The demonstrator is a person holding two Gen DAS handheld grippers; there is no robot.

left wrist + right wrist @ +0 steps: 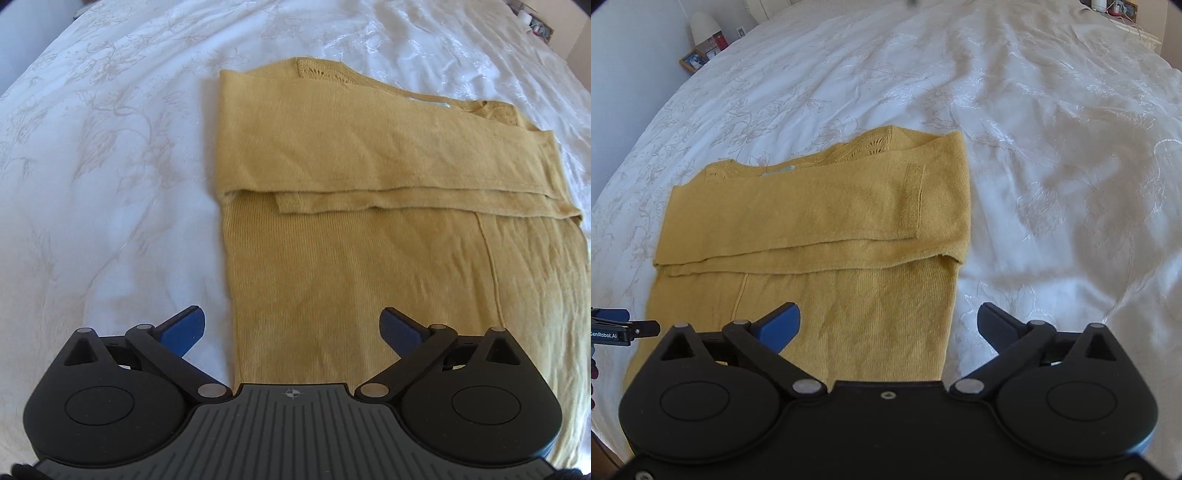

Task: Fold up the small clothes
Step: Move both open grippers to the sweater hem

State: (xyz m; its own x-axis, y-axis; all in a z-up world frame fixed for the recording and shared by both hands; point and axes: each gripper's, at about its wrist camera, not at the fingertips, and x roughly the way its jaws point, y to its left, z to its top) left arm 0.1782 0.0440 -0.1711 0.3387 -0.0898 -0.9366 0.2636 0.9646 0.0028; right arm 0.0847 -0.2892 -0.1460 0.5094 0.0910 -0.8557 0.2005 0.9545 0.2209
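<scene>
Seemingly flat on the white bedspread (110,184), the yellow sweater (369,258) is lying just ahead of and below the left gripper (291,330) in the left wrist view. That gripper is standing released, its blue pads (184,328) spread wide with nothing pinched between them; the sweater's left edge is running between the fingers, so one pad is hanging over the bedspread and the other over the knit. Both sleeves are lying folded across the upper body of the sweater, one over the other.

From the right wrist view, the right gripper (888,326) is also standing wide and gripping nothing, and the sweater (849,295) is sitting ahead and to its left, its right edge passing between the fingers. This view alone is showing a ribbed cuff (912,195) on the top sleeve, the left gripper (613,326) poking in at the left edge, and a bedside lamp (701,24) with a framed picture (692,59) in the far corner.
</scene>
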